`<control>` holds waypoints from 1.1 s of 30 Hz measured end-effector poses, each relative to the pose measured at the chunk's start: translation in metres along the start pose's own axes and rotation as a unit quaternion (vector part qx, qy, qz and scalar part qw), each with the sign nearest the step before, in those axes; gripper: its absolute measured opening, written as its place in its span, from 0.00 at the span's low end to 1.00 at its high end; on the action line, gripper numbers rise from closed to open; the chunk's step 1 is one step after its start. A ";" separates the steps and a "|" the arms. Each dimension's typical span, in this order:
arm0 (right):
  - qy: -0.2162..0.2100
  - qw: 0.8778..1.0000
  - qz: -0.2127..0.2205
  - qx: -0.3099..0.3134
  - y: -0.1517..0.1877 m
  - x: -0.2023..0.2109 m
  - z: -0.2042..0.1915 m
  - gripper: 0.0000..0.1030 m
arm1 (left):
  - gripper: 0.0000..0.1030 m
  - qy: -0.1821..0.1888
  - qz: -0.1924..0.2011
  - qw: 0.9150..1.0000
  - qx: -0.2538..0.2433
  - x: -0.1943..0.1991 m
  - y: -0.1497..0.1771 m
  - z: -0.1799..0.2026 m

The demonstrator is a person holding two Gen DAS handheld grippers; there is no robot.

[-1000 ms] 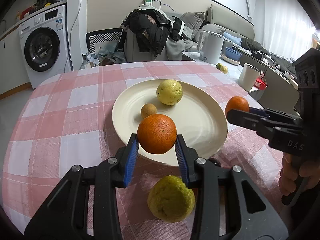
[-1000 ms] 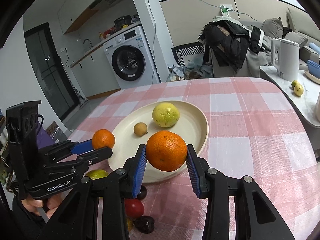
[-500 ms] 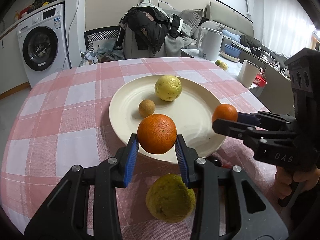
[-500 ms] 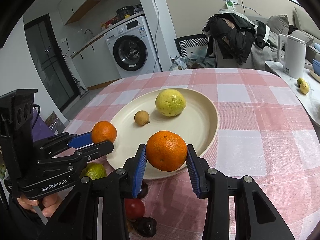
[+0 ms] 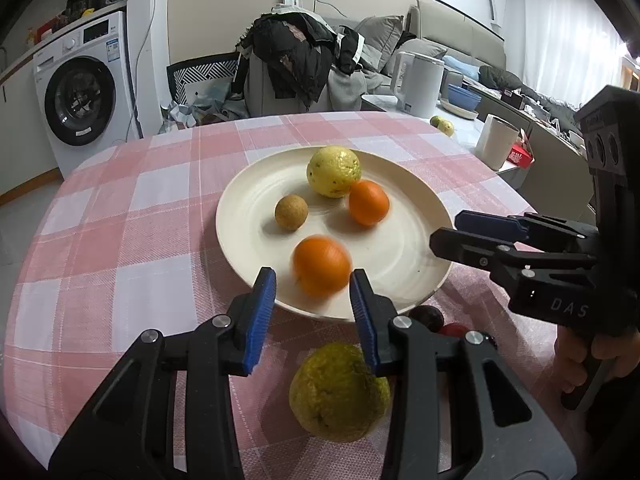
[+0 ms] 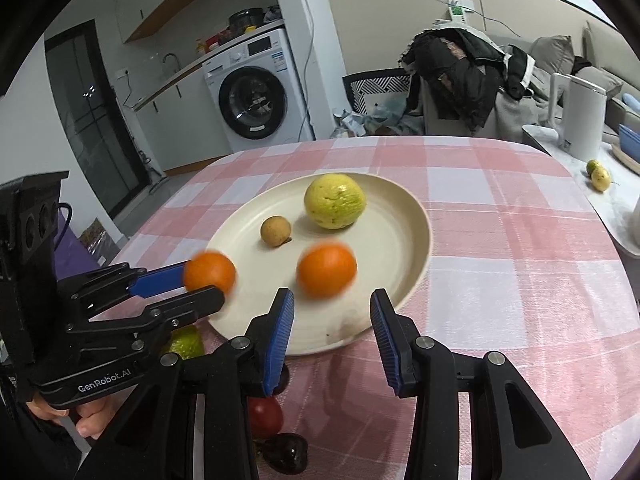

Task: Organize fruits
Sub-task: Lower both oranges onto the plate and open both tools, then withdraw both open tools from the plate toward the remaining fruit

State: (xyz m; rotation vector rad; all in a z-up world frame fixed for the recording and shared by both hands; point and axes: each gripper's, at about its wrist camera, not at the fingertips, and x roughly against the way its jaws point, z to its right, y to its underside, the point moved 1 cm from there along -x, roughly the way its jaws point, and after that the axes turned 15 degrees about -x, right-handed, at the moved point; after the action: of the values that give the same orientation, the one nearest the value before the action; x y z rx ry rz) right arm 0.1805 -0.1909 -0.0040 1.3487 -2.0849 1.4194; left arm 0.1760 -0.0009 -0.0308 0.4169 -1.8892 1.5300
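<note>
A cream plate point(image 5: 240, 200) point(image 6: 384, 216) holds a yellow fruit point(image 5: 333, 172) point(image 6: 335, 200) and a small brown fruit point(image 5: 291, 212) point(image 6: 275, 231). My right gripper point(image 6: 332, 292) point(image 5: 446, 228) is opening with nothing between its pads. Its orange point(image 6: 326, 270) point(image 5: 368, 208) lies blurred on the plate beside the yellow fruit. My left gripper point(image 5: 313, 272) point(image 6: 204, 286) hangs over the plate's near rim. A second orange point(image 5: 322, 266) point(image 6: 210, 272) shows blurred just past its fingertips, with a gap to the left pad.
A green-yellow fruit point(image 5: 340, 392) point(image 6: 184, 344), a red fruit point(image 6: 264, 416) and dark fruits point(image 6: 286, 452) lie on the checked cloth before the plate. A white kettle point(image 5: 420, 80) stands on a side table at the right. A chair piled with clothes point(image 5: 296, 60) stands behind the table.
Both oranges were clamped before. The right jaws have widened and their orange has dropped onto the plate. The left gripper's orange now looks smaller, blurred and free of the pads.
</note>
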 end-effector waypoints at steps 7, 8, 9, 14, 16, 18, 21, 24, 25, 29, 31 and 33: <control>0.031 0.999 0.013 0.003 -0.001 0.007 0.003 0.64 | 0.52 -0.011 -0.002 1.000 0.010 0.007 0.005 -0.003; 0.035 0.999 0.015 0.005 -0.001 0.008 0.002 0.68 | 0.57 -0.015 0.000 1.000 0.010 0.010 0.006 -0.003; 0.035 0.999 0.017 0.006 -0.001 0.010 0.002 0.76 | 0.59 -0.018 0.002 1.000 0.009 0.012 0.007 -0.003; 0.038 0.999 0.022 0.007 0.002 0.019 0.001 0.92 | 0.86 -0.038 0.024 0.999 0.018 0.032 0.015 -0.004; 0.043 0.999 0.025 0.007 0.004 0.020 0.002 0.97 | 0.95 -0.042 0.024 0.999 0.020 0.038 0.018 -0.005; 0.046 0.999 0.020 0.004 0.006 0.021 0.004 0.99 | 0.99 -0.048 0.030 0.998 0.026 0.045 0.022 -0.006; 0.040 0.999 0.005 -0.003 0.011 0.022 0.008 1.00 | 0.99 -0.042 0.031 0.998 0.030 0.051 0.028 -0.006; 0.037 0.999 -0.003 -0.002 0.018 0.027 0.008 1.00 | 0.99 -0.045 0.022 0.998 0.031 0.052 0.033 -0.006; 0.037 0.999 -0.006 0.000 0.020 0.028 0.008 1.00 | 0.99 -0.047 0.019 0.998 0.031 0.052 0.036 -0.006; 0.049 0.998 -0.016 0.025 0.027 0.030 0.007 1.00 | 0.99 -0.036 0.016 0.999 0.027 0.054 0.042 -0.004; 0.055 0.998 -0.024 0.034 0.031 0.029 0.008 1.00 | 0.99 -0.033 0.018 0.999 0.028 0.055 0.043 -0.005; 0.055 0.997 -0.031 0.038 0.033 0.030 0.009 1.00 | 0.99 -0.025 0.013 0.999 0.029 0.054 0.044 -0.003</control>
State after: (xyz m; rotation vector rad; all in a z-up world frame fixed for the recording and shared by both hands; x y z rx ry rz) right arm 0.1400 -0.2119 -0.0072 1.3200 -1.9212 1.5240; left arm 0.1108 0.0217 -0.0270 0.4626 -1.8987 1.6096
